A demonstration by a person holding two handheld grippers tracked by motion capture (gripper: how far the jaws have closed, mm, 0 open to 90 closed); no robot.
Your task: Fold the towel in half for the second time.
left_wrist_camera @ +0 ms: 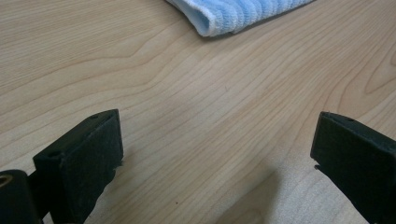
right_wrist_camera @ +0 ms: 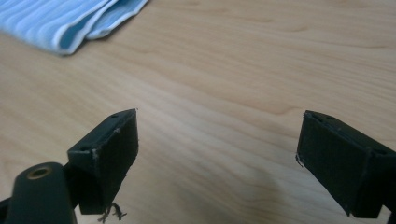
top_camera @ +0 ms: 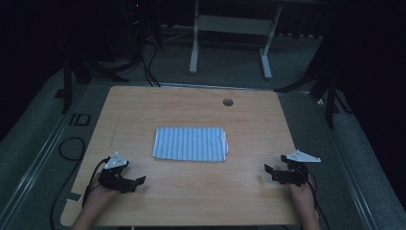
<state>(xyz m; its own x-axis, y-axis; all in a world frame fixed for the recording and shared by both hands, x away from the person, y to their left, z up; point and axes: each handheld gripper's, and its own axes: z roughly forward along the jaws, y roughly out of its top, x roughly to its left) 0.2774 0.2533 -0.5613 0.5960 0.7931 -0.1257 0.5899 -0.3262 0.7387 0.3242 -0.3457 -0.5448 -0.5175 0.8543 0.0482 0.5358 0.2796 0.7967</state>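
**Towel folded, grippers clear**

We saw the towel (top_camera: 190, 143) lying folded at mid-table (top_camera: 143, 100). Our left gripper (top_camera: 135, 184) and right gripper (top_camera: 269, 170) rested near the front edge, jaws spread, gripping nothing. We judged little remained.

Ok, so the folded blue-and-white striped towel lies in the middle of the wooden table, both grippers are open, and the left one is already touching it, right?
Not quite. The left gripper is apart from the folded blue-and-white striped towel; bare wooden table lies between them in the left gripper view. The rest holds: towel mid-table, right gripper open too.
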